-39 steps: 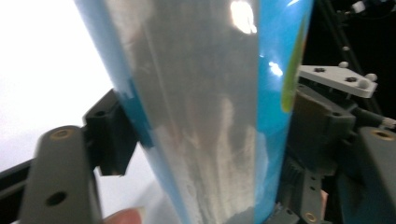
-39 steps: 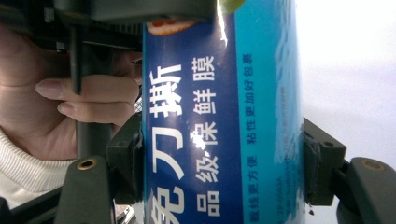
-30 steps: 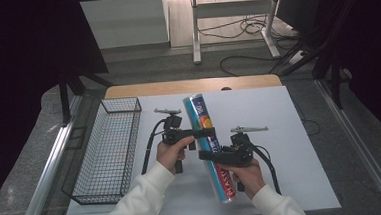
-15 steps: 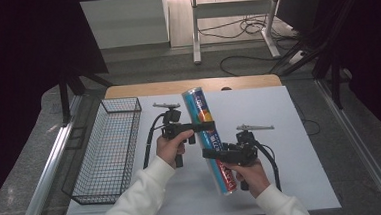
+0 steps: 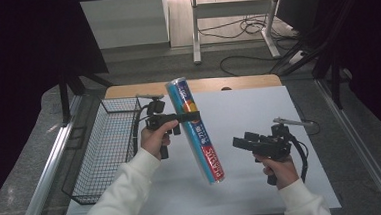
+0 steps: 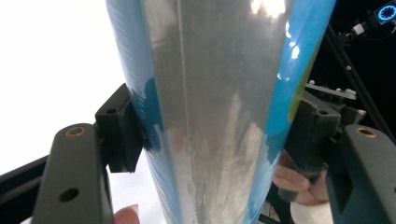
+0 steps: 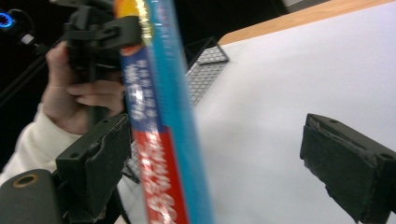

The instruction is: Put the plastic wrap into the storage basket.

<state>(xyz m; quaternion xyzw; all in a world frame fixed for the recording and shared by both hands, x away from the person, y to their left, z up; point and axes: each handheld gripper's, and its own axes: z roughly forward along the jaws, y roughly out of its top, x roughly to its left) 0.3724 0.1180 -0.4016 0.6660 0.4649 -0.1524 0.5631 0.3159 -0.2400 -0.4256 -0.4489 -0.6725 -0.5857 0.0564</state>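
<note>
Gripping the tube [image 5: 196, 129] near its upper end, the left tongs [image 5: 191, 117] are holding it tilted above the table [image 5: 258, 108], beside the wire basket [image 5: 106, 147]. The right tongs [image 5: 241, 143], just opened, are standing clear of the tube with nothing between the jaws.
</note>
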